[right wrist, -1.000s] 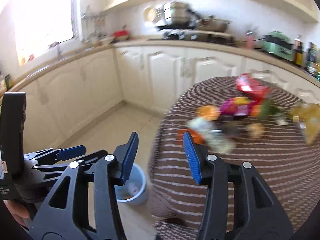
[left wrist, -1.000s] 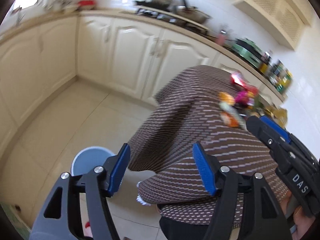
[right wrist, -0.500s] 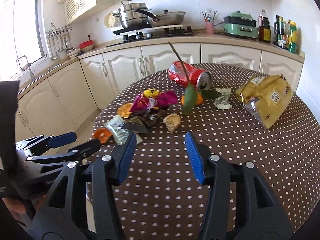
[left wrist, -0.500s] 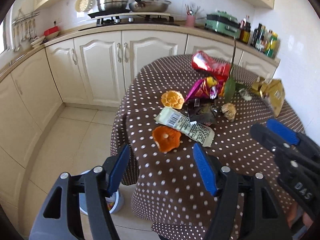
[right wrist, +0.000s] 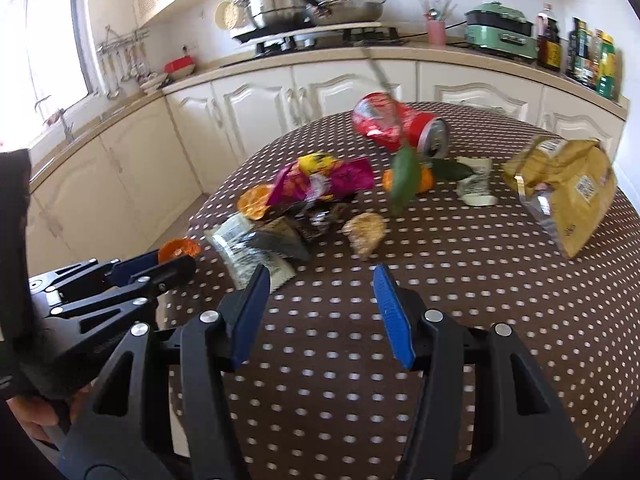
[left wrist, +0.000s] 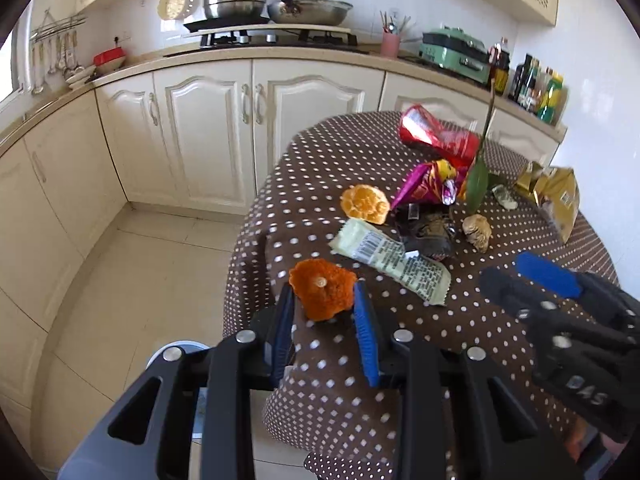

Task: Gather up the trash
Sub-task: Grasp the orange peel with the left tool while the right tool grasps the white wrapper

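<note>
Trash lies on the round table [left wrist: 328,392] with the brown dotted cloth. My left gripper [left wrist: 323,296] is closing on a dark orange peel [left wrist: 322,294] at the table's near left edge, and its blue pads touch both sides of the peel. In the right wrist view the same gripper [right wrist: 172,260] holds the peel [right wrist: 178,248] at far left. My right gripper [right wrist: 320,276] stands open over bare cloth, with nothing between its fingers. Just beyond it lie a white barcode wrapper [right wrist: 248,248] and a brown lump [right wrist: 364,232].
Further back lie a second orange peel [left wrist: 364,204], a pink wrapper [left wrist: 428,184], a crushed red can [left wrist: 436,136], a green leaf [left wrist: 478,180] and a gold bag [left wrist: 556,196]. A blue bin [left wrist: 176,354] stands on the floor below the table's left edge. Cream cabinets [left wrist: 208,128] line the walls.
Both grippers swung from the floor and bin toward the table. The left jaws, wide half a second ago, have closed in on the dark orange peel. The right gripper moved further over the table.
</note>
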A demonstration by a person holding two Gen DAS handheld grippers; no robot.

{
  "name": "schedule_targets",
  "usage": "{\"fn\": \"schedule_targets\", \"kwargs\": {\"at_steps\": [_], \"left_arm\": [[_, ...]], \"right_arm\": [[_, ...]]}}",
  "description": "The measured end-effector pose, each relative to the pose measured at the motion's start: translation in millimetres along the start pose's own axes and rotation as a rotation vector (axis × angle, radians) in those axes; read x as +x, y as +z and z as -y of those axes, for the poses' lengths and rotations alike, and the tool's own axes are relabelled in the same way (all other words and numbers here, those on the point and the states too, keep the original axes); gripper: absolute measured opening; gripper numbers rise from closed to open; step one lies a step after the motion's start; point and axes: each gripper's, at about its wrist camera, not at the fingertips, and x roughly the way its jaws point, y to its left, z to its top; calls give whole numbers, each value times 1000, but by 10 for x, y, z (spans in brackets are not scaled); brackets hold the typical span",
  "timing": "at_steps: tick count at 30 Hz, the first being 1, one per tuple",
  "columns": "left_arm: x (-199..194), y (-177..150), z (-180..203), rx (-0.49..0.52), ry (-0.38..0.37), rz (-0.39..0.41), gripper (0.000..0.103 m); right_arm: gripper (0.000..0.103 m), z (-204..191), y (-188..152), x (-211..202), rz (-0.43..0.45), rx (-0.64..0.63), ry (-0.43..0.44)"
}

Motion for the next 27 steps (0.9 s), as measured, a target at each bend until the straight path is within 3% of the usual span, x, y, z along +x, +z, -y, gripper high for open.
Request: {"fn": "schedule_targets", "kwargs": {"at_steps": [9,17,19,22,27], "left_arm": [[-213,-119,-345,-48,25,25,29],[-194,-182,-503,-79,-7,12,29],[-201,-191,-520,-85,-14,13,29],[-236,-205,-544,-92,-22,18,29],[-333,-238,-616,-104,-28,30,29]], "right_arm": [[54,-453,71,349,-111,-114,71],[53,-572,211,633,-174,-178,0],[36,-597,214,648,-175,-193,-2],[26,-667,196,625,-163,-224,-8],[20,-678,124,535,-133,-212,0]]}}
